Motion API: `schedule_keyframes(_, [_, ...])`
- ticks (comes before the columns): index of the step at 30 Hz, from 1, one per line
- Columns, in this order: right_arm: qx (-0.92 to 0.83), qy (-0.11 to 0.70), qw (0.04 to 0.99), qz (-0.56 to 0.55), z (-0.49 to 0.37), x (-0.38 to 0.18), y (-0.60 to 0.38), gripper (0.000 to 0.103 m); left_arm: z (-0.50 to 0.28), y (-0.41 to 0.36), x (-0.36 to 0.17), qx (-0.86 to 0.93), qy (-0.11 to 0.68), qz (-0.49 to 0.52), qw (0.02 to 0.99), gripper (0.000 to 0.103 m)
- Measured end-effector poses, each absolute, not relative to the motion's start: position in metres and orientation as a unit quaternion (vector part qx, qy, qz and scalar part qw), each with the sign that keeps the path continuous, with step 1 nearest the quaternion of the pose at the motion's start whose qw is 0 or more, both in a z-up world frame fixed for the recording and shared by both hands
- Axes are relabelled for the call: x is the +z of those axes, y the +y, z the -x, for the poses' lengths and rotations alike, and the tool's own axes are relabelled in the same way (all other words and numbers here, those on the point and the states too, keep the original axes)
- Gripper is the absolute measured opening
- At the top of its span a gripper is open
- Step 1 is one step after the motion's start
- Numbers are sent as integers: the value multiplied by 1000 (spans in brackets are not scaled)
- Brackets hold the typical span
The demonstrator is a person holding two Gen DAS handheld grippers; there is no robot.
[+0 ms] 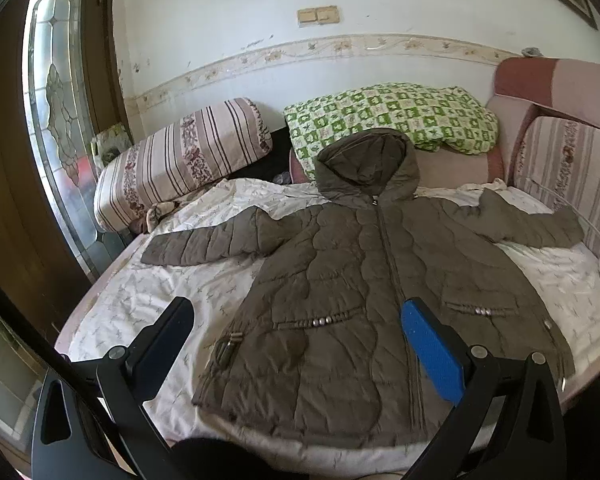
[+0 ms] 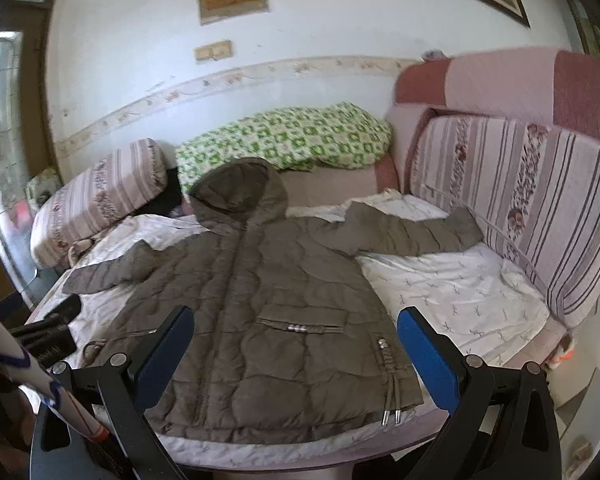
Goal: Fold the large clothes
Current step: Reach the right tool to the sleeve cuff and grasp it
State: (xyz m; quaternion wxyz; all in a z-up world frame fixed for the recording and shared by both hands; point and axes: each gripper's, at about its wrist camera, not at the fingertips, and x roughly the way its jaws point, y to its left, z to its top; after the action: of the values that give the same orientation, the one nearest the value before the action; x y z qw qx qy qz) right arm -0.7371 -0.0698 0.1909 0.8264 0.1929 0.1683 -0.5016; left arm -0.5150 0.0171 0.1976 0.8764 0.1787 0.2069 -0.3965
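A brown quilted hooded jacket (image 1: 352, 280) lies flat and face up on the white sheet, zipped, with both sleeves spread out and the hood toward the wall. It also shows in the right wrist view (image 2: 268, 304). My left gripper (image 1: 296, 344) is open and empty, held above the jacket's lower hem. My right gripper (image 2: 294, 352) is open and empty, above the hem on the jacket's right side. The left gripper (image 2: 52, 328) shows at the left edge of the right wrist view.
The bed's white sheet (image 1: 148, 300) (image 2: 460, 292) carries a striped pillow (image 1: 180, 160), a green patterned quilt (image 1: 396, 116) and a striped cushion (image 2: 516, 200) against the pink headboard (image 2: 500, 76). A glass door (image 1: 56, 120) stands at left.
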Motion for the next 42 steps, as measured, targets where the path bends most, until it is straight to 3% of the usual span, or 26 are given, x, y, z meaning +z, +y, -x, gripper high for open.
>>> schedule_keyframes(15, [-502,225,801,-236,679,157,-216,103,433,-137,147,-384,290,-174,859,103])
schedule_keyframes(21, [-485,268,784,-280,662,115,-305,103,424,-193,83,-416,284,-210,838,103])
schedule_keyframes(24, [-501,250,764,-321,688,99,-357,103,416,-207,75,-440,316,-219,811,103])
schedule_keyframes(28, [-549,214,704,-397,752,73,-439,103,414,-215,81,-437,272,-221,828,103])
schedule_keyframes(34, [-616,161,634,-440,842,59,-505,101,399,-231,65,-425,296,-229,824,103])
schedule_keyframes(38, [-638,132,590,-477,894,40,-537,85,388,-232,55,-418,319,-222,821,103])
schedule_keyframes(42, [-664,141,567,-466,912,31,-560,81,383,-230,52,-415,327,-218,820,103])
